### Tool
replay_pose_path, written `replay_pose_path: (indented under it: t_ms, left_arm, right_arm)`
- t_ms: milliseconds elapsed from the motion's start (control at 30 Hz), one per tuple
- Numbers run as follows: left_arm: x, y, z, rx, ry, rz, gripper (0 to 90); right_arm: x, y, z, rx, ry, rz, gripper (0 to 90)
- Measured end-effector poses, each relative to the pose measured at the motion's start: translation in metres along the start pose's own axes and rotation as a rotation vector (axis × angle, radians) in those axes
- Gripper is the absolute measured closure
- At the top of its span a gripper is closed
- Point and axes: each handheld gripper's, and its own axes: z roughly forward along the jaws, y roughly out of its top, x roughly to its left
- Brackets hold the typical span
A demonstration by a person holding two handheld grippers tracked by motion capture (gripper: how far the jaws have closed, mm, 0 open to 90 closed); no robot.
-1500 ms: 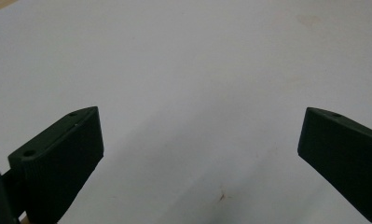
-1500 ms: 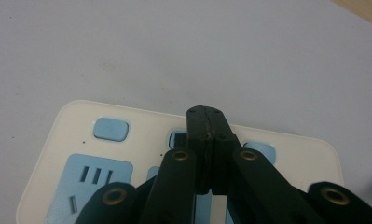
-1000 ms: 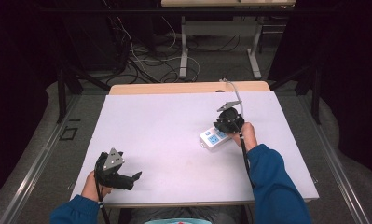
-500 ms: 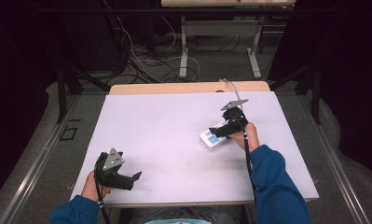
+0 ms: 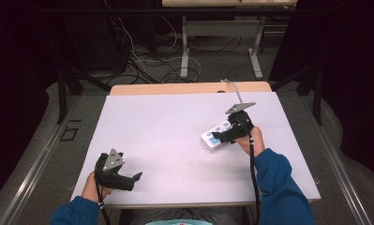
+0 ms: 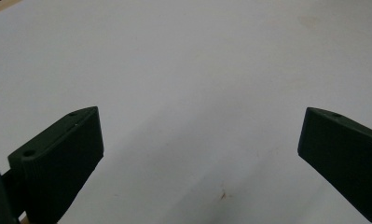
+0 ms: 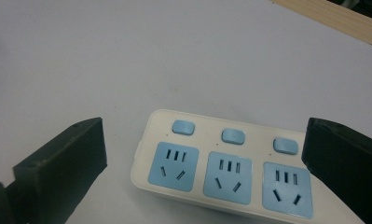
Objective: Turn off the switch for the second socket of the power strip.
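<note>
High view: the white power strip (image 5: 217, 134) is lying right of centre on the counter (image 5: 166, 126); the right tongs (image 5: 220, 136) are hovering just over it, while the left tongs (image 5: 137, 176) are sitting well apart near the front edge.

Left gripper view: the left tongs (image 6: 200, 154) are standing wide open over bare counter (image 6: 197, 70), gripping nothing.

Right gripper view: the right tongs (image 7: 204, 154), having just been opening, are gaping wide beside the power strip (image 7: 221, 163), pressing nothing.

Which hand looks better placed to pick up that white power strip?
The right. Its gripper hangs open just over the power strip, while the left gripper sits at the table's near left corner.
</note>
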Motion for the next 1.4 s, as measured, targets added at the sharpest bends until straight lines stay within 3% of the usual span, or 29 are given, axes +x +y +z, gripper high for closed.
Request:
replay_pose_path:
  t_ms: [833, 1400]
  left_arm:
    - [0.0, 0.0, 0.0, -0.003, -0.001, -0.001, 0.1]
    - [0.0, 0.0, -0.001, -0.003, -0.002, -0.004, 0.1]
  right_arm:
    - [0.027, -0.041, -0.048, -0.019, -0.023, -0.029, 0.0]
    - [0.037, -0.08, -0.073, -0.032, -0.081, -0.042, 0.0]
